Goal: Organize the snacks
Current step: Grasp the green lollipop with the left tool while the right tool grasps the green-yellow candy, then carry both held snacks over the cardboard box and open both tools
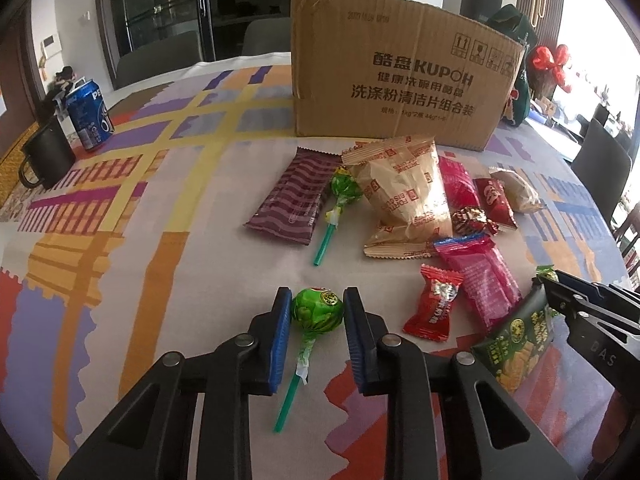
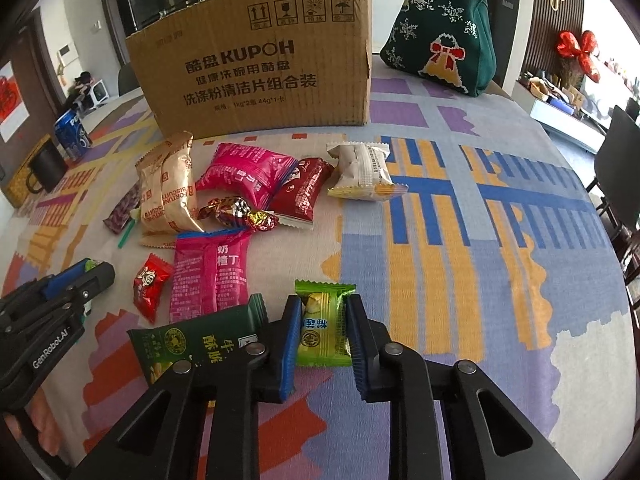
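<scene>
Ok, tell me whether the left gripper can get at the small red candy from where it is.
Probably yes: the small red candy lies just right of the left gripper, nothing between, but its pads flank a green lollipop.

the cardboard box (image 1: 400,76) is matt, ribbed brown paperboard. in front of it, the snack wrappers look like glossy crinkled plastic film, the foil candy (image 2: 240,210) mirror-bright. the tablecloth (image 2: 480,240) over the surface is matt cloth. beside the box, the green bag (image 2: 444,28) looks knitted.

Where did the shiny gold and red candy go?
The shiny foil candy lies mid-pile on the table, left of centre in the right wrist view, between the tan biscuit bag and the dark red packet, just above the pink packet.
</scene>
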{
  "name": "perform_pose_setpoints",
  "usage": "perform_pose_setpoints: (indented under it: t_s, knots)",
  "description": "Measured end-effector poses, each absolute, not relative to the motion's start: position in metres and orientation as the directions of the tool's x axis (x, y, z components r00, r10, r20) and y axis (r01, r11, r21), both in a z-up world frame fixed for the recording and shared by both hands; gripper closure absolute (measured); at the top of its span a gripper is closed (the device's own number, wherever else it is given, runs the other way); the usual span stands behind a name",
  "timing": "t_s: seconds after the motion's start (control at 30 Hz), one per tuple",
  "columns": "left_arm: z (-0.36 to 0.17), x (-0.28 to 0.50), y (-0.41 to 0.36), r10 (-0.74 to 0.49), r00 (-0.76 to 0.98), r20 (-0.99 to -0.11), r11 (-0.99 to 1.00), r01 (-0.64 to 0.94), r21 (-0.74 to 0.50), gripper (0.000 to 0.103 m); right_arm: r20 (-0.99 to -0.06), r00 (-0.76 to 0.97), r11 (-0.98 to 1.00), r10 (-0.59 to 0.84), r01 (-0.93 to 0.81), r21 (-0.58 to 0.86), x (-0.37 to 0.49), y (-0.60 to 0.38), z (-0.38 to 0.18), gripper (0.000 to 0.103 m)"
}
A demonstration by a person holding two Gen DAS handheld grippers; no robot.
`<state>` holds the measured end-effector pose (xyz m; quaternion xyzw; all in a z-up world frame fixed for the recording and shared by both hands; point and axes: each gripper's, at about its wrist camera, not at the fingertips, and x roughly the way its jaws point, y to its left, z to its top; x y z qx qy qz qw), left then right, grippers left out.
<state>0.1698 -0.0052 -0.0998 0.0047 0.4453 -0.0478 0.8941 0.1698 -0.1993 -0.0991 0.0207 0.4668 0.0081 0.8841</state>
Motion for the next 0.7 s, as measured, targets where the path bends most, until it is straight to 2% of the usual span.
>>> perform_pose_setpoints:
  t_s: [0.7]
  knots:
    - [-0.023,0.127,-0.022,-0.137,0.712,-0.689,0.989,0.138,-0.054,0.076,-0.731,0.667,0.99,0.143,-0.083,0.118,0.144,-0.201,-0.046,0.079]
